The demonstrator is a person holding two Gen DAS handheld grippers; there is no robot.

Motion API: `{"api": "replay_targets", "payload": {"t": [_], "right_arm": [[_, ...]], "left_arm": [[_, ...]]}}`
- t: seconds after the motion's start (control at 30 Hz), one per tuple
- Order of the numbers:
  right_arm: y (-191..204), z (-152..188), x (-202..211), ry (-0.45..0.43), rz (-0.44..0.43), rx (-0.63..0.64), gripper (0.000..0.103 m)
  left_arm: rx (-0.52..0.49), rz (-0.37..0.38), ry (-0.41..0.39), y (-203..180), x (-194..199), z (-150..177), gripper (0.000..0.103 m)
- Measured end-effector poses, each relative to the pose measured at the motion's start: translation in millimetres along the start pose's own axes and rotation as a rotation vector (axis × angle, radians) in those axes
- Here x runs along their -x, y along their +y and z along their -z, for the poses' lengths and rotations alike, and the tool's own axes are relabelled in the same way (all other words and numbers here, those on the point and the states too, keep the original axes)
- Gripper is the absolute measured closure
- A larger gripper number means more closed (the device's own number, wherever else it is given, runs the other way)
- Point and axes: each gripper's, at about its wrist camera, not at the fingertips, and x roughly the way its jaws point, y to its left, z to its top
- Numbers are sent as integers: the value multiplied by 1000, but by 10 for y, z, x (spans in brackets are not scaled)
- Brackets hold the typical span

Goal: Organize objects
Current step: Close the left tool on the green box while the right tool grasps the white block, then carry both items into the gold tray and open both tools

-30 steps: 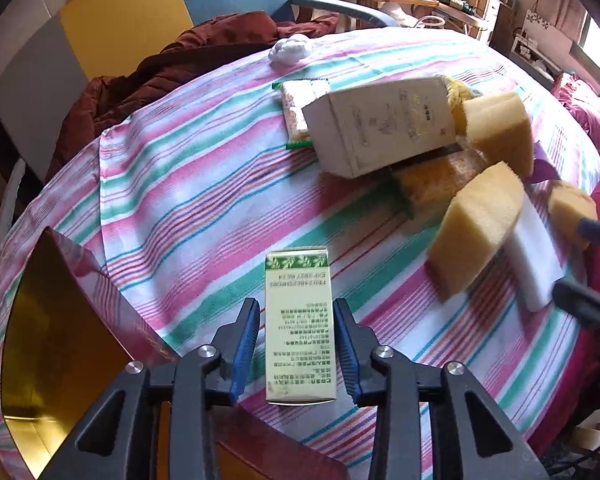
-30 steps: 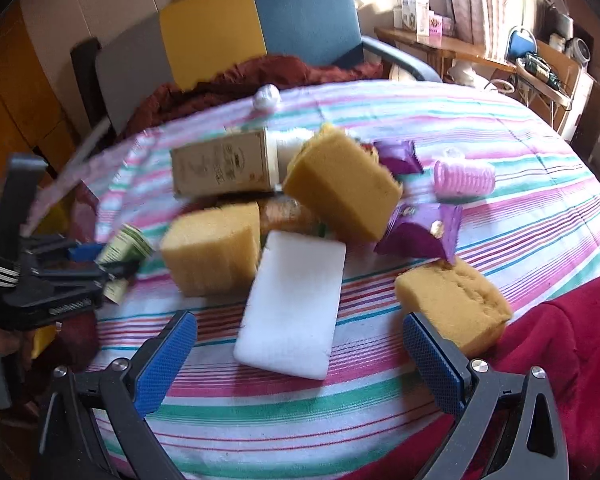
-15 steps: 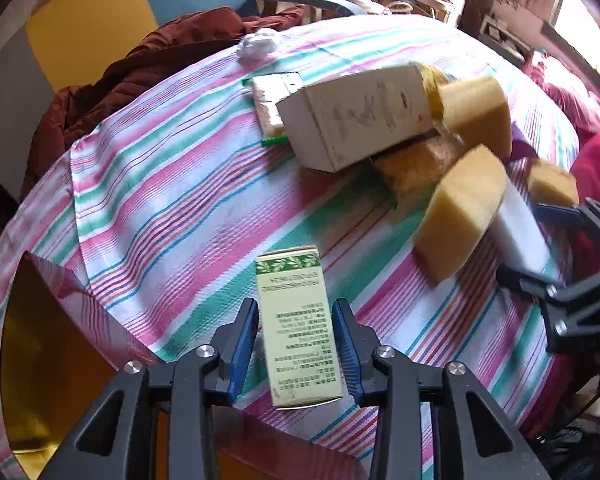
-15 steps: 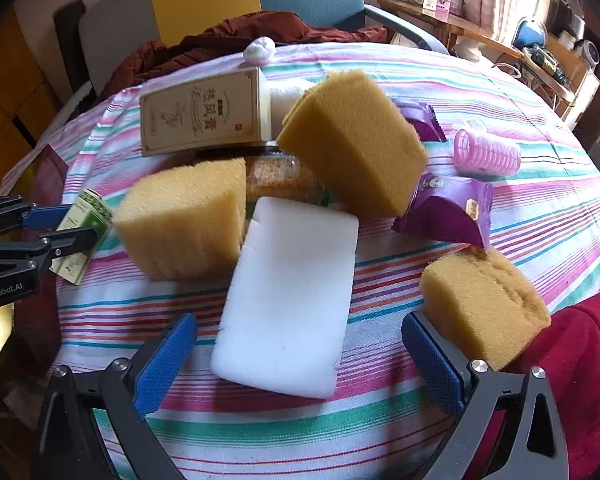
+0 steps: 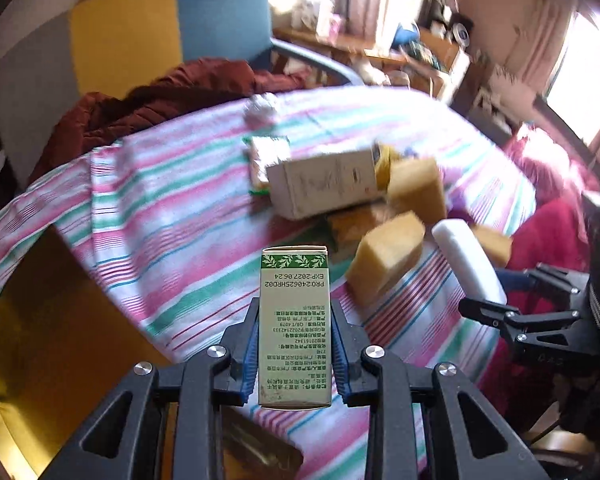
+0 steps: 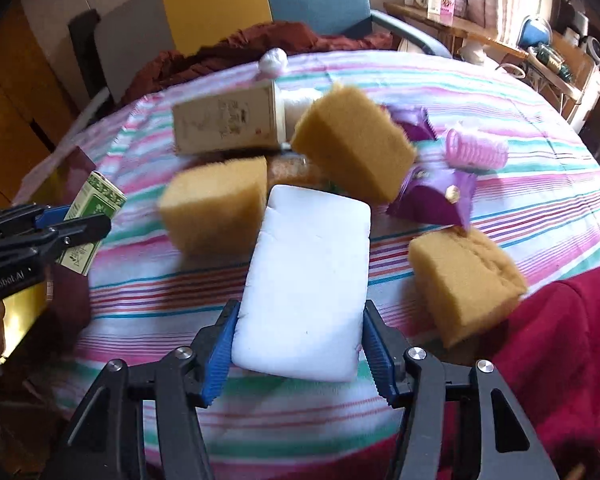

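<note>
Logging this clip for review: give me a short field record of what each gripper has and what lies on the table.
left gripper: shut on small green-and-white box, lifted off the table
right gripper: closed around white sponge block, blue pads at its sides
surface: striped tablecloth
yellow sponges: three, one large, one at left, one near red cloth
other items: beige carton lying on its side, purple packet, pink hair roller
image quality: motion blur in both views

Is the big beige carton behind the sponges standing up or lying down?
Lying down. The beige carton rests on its long side on the striped tablecloth, its printed face toward the camera, one end against a yellow sponge.
</note>
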Motion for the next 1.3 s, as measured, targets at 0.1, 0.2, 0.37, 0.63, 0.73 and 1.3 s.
{"api": "replay_targets", "payload": {"t": [0.1, 0.2, 0.37, 0.63, 0.73, 1.3], "right_arm": [[54, -22, 184, -39, -29, 14, 44], [207, -62, 349, -83, -76, 59, 44], [843, -191, 372, -108, -185, 197, 44], [2106, -238, 194, -40, -373, 438, 43], [2541, -169, 28, 15, -415, 489, 43], [3104, 344, 157, -137, -345, 685, 0]], "left_arm": [[72, -28, -46, 150, 262, 88, 73], [151, -78, -79, 399, 476, 227, 73], [296, -200, -90, 990, 756, 547, 73], [481, -439, -92, 1890, 935, 899, 63], [534, -474, -114, 2074, 1024, 981, 52], [629, -547, -186, 1650, 1424, 1535, 48]]}}
